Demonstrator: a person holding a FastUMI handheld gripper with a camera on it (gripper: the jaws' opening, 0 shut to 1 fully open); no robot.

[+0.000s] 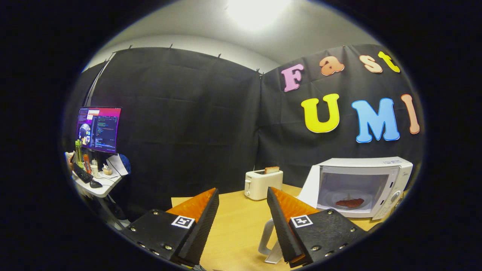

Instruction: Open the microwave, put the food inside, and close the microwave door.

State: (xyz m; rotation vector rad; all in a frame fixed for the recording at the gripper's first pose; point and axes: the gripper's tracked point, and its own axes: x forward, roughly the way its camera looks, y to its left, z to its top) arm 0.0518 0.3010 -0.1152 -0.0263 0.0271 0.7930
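A white microwave [391, 177] stands on the wooden table [233, 226], beyond and to the right of my fingers. Its door [309, 186] is swung open to the left. Inside, on the glass turntable, lies a dark red piece of food [350, 203]. My gripper [243, 194] is open above the table with nothing between its fingers. A white door edge and handle [266, 237] show low down, just left of and behind my right finger [286, 210].
A white toaster [262, 184] with a slice of bread in its slot stands at the back of the table, beyond the fingers. Far left, a side desk [98, 188] holds a monitor, keyboard, mouse and bottles. Bare tabletop lies between the fingers.
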